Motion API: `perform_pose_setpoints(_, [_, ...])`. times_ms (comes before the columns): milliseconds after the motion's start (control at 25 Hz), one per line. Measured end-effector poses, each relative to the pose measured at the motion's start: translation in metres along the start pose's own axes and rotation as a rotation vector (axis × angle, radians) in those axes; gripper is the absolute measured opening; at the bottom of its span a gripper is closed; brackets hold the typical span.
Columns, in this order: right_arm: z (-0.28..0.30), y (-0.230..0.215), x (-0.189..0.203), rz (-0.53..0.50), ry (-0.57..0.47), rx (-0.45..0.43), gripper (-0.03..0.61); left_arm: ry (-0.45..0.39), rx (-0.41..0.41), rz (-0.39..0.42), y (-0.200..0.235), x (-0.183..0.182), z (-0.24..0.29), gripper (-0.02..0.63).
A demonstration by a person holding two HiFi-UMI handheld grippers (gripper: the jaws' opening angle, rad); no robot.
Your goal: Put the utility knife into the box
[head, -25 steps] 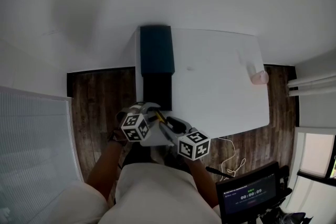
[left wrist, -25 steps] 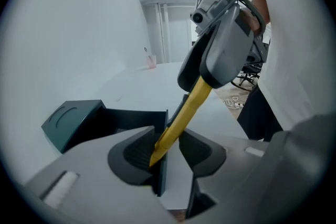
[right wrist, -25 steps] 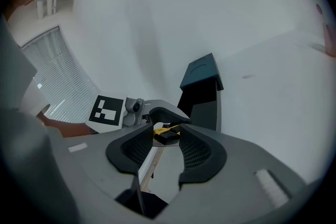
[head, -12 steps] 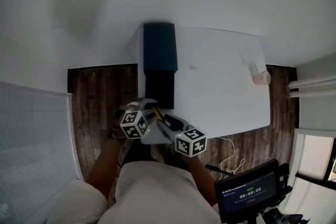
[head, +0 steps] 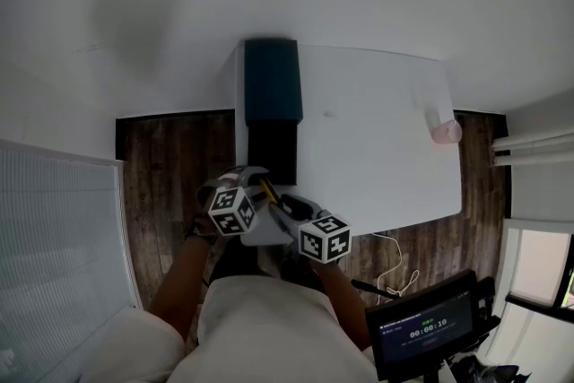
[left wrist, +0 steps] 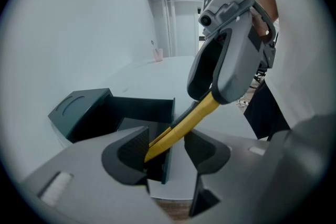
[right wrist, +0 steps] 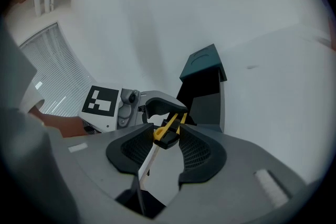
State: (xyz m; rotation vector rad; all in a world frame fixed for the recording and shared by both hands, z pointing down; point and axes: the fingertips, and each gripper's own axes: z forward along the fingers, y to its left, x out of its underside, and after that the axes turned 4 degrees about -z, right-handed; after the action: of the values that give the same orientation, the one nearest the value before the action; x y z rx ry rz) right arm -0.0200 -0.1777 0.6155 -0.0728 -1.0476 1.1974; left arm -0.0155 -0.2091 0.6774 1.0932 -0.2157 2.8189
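Utility knife (left wrist: pixel 181 124): in the air, just short of the open box (head: pixel 272 94); not yet inside.
Right gripper (right wrist: pixel 167 139): clamped on the knife.
Left gripper (left wrist: pixel 165 152): jaws just been opening; knife end between them, apparently released.
Remaining: carry over, drop in.

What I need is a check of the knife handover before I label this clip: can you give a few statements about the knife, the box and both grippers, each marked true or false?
1. The right gripper is clamped on the utility knife. True.
2. The left gripper is squeezing the knife. False: its jaws have just been opening. The knife lies between them, but the pads do not press on it.
3. The knife already lies inside the box. False: it is up in the air between the two grippers.
4. The box stands open on the white table. True.
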Motion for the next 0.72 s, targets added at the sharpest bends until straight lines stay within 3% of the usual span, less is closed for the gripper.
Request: perform_pose_setpoints(720, [0.006, -0.01, -0.004, -0.004, 0.007, 0.011, 0.155, 0.012, -0.035, -0.004, 0.011, -0.004, 0.005, 0.242])
